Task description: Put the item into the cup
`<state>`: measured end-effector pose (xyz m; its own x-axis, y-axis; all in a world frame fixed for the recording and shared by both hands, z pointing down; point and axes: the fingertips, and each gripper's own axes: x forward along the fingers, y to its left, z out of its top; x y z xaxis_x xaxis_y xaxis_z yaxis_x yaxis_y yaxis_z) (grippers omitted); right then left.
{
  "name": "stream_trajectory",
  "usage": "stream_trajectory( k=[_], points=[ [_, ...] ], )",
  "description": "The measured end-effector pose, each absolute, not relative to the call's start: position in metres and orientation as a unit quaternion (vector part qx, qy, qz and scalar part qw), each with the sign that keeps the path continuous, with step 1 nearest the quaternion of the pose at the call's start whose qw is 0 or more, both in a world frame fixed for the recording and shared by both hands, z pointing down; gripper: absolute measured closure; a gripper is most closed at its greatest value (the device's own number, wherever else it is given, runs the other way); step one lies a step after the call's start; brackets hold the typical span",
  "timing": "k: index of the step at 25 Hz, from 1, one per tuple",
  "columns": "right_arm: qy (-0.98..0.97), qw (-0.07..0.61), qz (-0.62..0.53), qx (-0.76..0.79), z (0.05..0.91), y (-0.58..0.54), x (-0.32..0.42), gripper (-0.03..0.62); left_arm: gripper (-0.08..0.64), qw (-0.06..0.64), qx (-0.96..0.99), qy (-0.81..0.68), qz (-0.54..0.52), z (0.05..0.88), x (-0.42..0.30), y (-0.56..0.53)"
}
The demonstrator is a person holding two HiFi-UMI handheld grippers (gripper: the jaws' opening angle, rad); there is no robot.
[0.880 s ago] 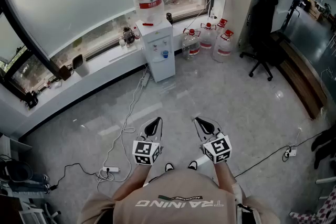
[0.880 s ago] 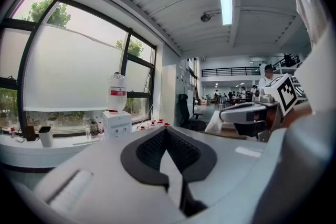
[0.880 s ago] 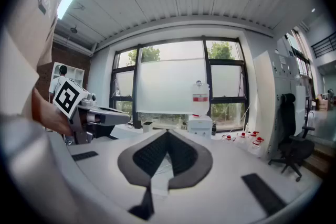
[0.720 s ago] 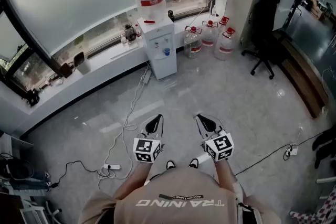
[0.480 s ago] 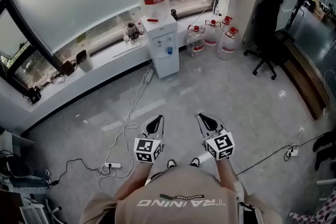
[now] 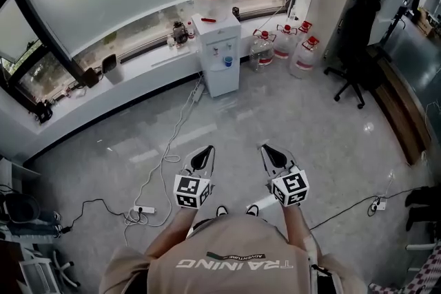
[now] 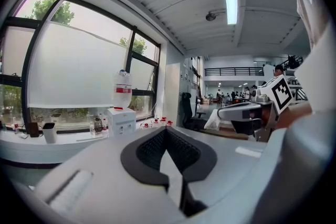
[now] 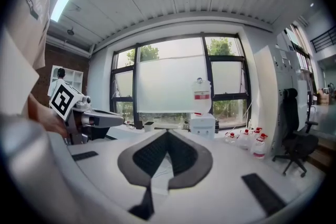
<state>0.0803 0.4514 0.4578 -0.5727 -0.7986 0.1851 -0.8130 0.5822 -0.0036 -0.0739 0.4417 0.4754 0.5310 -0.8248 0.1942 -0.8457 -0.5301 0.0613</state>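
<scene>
Office, window side: person stands well short of water dispenser (image 6: 219,55), L gripper (image 6: 205,152) and R gripper (image 6: 266,151) held side by side at waist, noses aimed toward dispenser. Both sets of jaws pressed tip to tip, nothing between. Prob. idle carry pose, since no work surface within reach. Item and cup absent from every view, so item's heading and long axis can't be told. Spare bottles (image 6: 286,45) just beside dispenser.
</scene>
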Motion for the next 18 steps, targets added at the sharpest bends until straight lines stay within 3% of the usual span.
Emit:
stream_trajectory(
  k=[18],
  points=[
    [-0.876,0.105,0.036,0.470,0.480,0.401,0.048,0.581,0.552,0.100,0.882,-0.453,0.086,0.503,-0.105,0.382]
  ],
)
